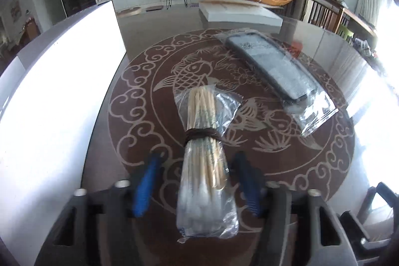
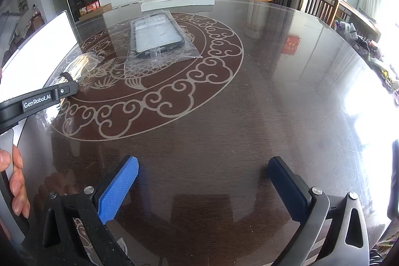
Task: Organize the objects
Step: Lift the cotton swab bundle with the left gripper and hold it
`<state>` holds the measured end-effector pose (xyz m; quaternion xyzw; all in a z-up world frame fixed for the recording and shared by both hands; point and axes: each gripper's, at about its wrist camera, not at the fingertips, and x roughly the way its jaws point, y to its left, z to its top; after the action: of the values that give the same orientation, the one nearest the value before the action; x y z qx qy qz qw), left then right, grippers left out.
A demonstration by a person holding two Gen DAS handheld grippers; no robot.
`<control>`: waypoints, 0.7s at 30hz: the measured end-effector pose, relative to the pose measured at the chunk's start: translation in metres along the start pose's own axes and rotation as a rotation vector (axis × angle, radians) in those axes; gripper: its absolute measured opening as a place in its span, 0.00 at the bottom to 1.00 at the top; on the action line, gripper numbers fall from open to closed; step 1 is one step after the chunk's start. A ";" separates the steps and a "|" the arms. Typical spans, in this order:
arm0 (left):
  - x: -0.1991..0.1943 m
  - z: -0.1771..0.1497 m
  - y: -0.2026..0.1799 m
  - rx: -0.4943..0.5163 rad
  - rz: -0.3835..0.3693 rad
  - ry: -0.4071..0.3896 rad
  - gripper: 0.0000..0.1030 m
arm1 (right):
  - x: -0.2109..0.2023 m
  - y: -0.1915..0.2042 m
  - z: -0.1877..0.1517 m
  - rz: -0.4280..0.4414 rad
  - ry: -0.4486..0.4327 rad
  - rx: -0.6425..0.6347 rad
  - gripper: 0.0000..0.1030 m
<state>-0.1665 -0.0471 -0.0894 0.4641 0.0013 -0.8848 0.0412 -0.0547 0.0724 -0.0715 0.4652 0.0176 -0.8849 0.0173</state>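
Left wrist view: left gripper [image 1: 197, 163] spread wide, blue pads either side of swabs [image 1: 203, 161] but apart from the bag, nothing clenched. Swabs in a clear bag, cinched mid-length by a dark band [image 1: 202, 135], cotton tips nearest the camera, sticks pointing away toward the fish pattern [image 1: 192, 72]. Bag lying on the glossy worktop [image 1: 324, 166], near edge of the fish pattern, between the two fingers. Phone case [image 1: 271, 66] in its own clear sleeve, right of and beyond the fish pattern, well apart from the swabs. White board [image 1: 62, 91] standing left of the fish pattern, overexposed. Right wrist view: right gripper [image 2: 203, 188] likewise released, fingers far apart over bare dark worktop [image 2: 274, 104], well this side of the fish pattern [image 2: 117, 66], holding nothing. Left gripper [image 2: 37, 97] seen from the side at the left edge, tip next to the swabs [image 2: 79, 66]; finger spread hidden from here. Phone case [image 2: 157, 35] flat just beyond the fish pattern. Person's fingers [image 2: 15, 181] at the left edge, near the camera.
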 end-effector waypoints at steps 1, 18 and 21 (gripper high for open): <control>0.003 -0.003 0.001 0.006 0.010 0.011 1.00 | 0.000 0.000 0.000 0.000 0.000 0.000 1.00; 0.003 -0.005 0.021 -0.111 0.037 0.005 1.00 | 0.000 0.000 0.000 0.001 0.000 -0.001 1.00; 0.003 -0.005 0.022 -0.118 0.047 0.005 1.00 | 0.000 0.000 0.000 0.001 0.000 0.000 1.00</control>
<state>-0.1627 -0.0695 -0.0941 0.4629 0.0425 -0.8809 0.0892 -0.0546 0.0724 -0.0715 0.4650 0.0177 -0.8849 0.0177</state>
